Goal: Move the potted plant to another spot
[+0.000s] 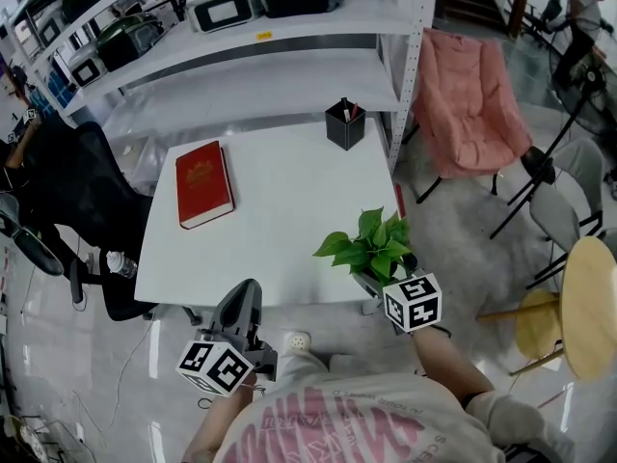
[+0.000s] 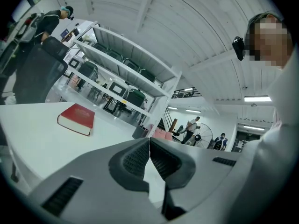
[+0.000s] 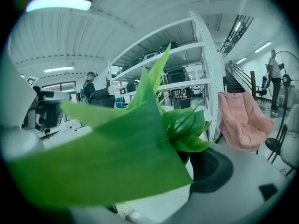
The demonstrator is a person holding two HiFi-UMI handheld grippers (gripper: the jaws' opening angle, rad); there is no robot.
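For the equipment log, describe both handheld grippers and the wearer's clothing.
Both the left gripper and right gripper have smooth light-grey bodies and fingers faced with dark pads. Each carries a white cube printed with black square markers. No cables show. The person wears a pale top with pink lettering.

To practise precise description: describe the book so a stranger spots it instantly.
Find the white table before the metal shelving. On its left half lies a closed red book, flat. The pen holder is black and the potted plant green; only it is red.
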